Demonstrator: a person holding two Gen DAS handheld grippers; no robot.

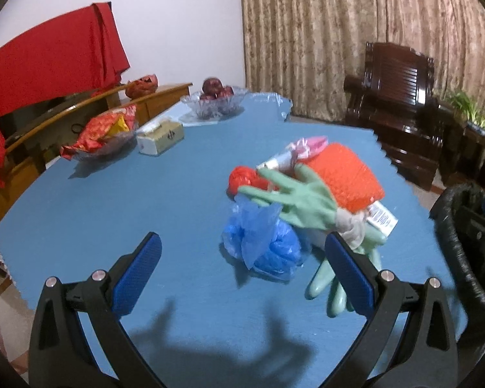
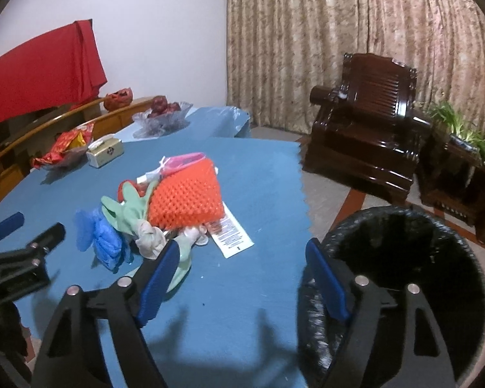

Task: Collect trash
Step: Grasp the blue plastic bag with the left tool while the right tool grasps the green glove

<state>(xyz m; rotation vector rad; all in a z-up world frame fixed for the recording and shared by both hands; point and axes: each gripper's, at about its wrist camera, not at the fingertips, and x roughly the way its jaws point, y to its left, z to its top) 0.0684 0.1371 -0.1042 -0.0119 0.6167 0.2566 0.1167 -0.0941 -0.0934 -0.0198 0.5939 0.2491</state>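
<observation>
The left gripper [image 1: 242,268] hangs over the blue table [image 1: 119,194] with its jaws spread wide and nothing between them. Ahead of its left finger lies only bare cloth; farther off on that side stand a dish of red wrappers [image 1: 103,134], a tissue box [image 1: 160,137] and a fruit bowl [image 1: 215,102], none of which appear to be trash. Just ahead of the jaws, toward the right finger, lies the trash pile: a crumpled blue bag [image 1: 262,242] nearest, a green rubber glove [image 1: 300,200] draped over it, a red crumpled ball [image 1: 242,179] behind, an orange mesh sponge [image 1: 346,177] to the right, and a white printed label [image 1: 383,218] at the sponge's near edge. A second green glove [image 1: 333,287] lies partly under the right finger. The right gripper [image 2: 242,274] is also spread and empty; the pile sits ahead of its left finger, and the black-lined bin [image 2: 404,258] stands beside the table edge, directly beyond its right finger. The visible bin interior is dark, so its contents cannot be determined. Judged from this layout, collection is at an early stage: every visible piece of trash rests on the table, and each must yet be gripped and carried to the bin.
</observation>
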